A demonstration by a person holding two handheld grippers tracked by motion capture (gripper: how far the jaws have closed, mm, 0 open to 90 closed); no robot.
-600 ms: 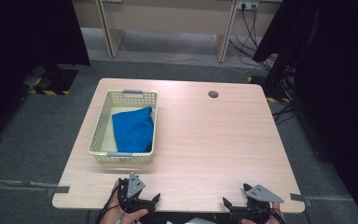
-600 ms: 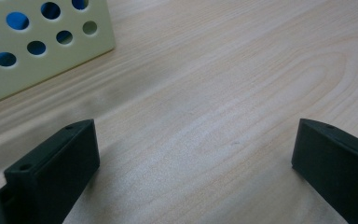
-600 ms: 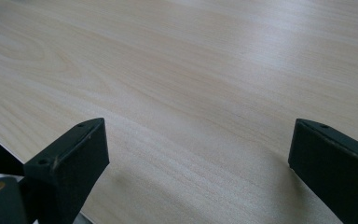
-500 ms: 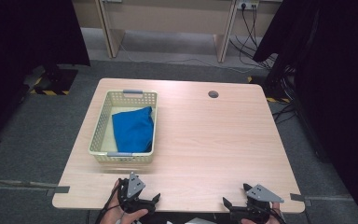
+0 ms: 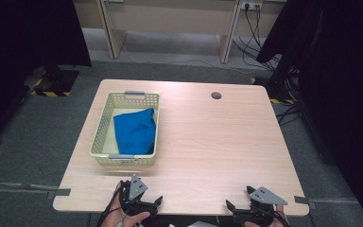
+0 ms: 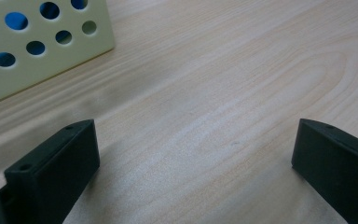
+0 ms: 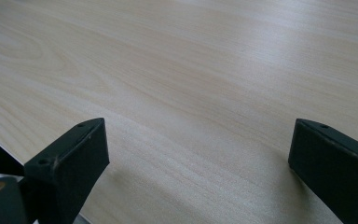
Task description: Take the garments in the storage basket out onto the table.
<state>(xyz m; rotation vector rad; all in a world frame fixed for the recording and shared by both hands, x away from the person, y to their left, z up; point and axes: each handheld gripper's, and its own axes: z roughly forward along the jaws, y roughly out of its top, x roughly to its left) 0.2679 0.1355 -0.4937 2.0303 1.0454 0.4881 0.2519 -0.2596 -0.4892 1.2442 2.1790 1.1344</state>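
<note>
Cream plastic forms the perforated basket (image 5: 103, 137) on the left half of our table (image 5: 217, 142), its walls punched with round holes and a grey handle at each short end. Inside lies a folded blue cloth (image 5: 134, 130), soft and matte, filling the basket's right side and reaching its near wall; bare basket floor shows on the left. In the left gripper view a corner of that wall sits at the upper left, blue showing through the holes.

Just nearer than the basket, at the table's near edge, we hold the left gripper (image 5: 142, 204), black with a grey three-cornered plate on top. Its jaws are spread wide with nothing between them but pale wood grain.

Smooth light laminate runs rightward, unbroken apart from a round cable hole (image 5: 216, 95) near the far edge.

At the near right edge sits our right gripper (image 5: 246, 213), well apart from the basket, jaws likewise spread over bare wood.
</note>
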